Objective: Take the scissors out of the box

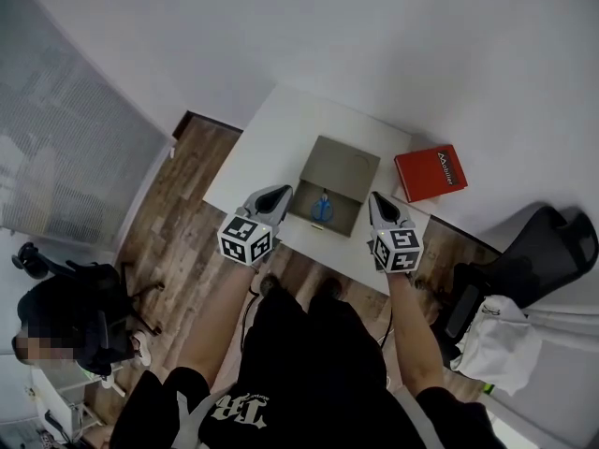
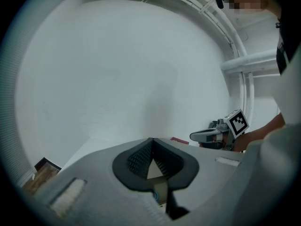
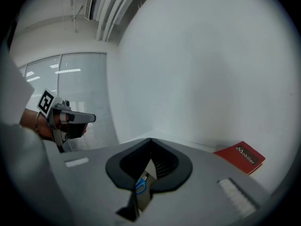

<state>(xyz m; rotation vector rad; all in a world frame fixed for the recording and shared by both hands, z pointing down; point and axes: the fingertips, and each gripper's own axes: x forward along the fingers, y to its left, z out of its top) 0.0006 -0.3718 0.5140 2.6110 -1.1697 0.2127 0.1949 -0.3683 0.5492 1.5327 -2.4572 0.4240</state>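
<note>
Two grippers in my hands, jaws closed, nothing held: left gripper beside near-left corner of box, right gripper beside near-right corner. Blue-handled scissors inside box, near end. Box on white table. Red book far right.

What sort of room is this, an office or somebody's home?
Probably an office or a small lab. A plain white table stands in a corner of bare white walls, a black swivel chair sits to one side on the wood-look floor, and grey blinds cover one wall.
</note>
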